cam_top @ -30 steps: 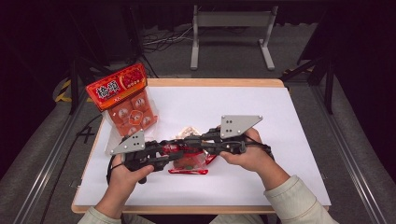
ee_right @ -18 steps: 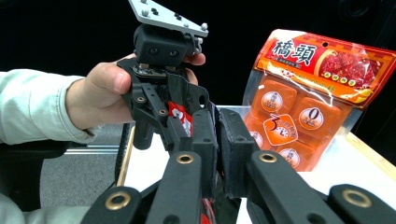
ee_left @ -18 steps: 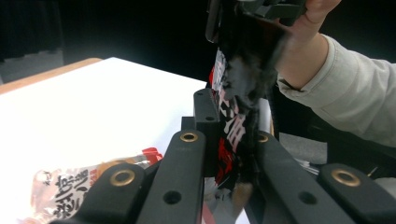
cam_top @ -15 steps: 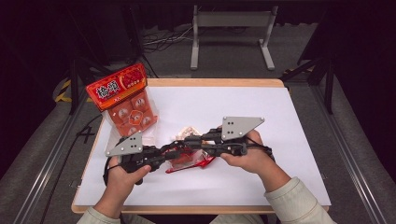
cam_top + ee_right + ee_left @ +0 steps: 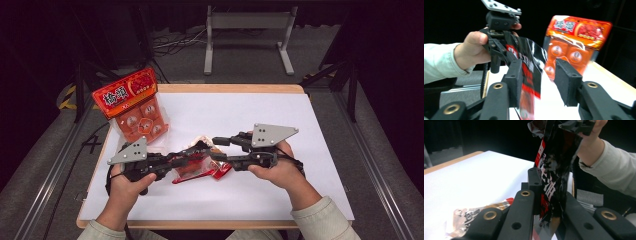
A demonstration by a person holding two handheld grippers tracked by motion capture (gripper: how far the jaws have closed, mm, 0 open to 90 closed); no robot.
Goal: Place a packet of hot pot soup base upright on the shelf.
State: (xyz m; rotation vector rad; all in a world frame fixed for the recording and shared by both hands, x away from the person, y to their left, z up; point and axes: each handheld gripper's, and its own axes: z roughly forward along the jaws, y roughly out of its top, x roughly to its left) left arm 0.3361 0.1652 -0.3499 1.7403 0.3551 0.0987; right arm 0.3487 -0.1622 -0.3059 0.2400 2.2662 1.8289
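Handover step: left claw (image 5: pixel 541 202) stays clamped on the red-black sachet (image 5: pixel 554 170); right claw (image 5: pixel 537 75), at three o'clock, has just been opening, pads off the sachet. Next, withdraw right.

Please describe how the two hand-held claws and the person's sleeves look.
Both claws, left claw and right claw, are black, with flat jaws, brass-coloured pivot rivets and a grey three-cornered plate on top. A black cable trails from the left one. The sleeves are pale grey-green.
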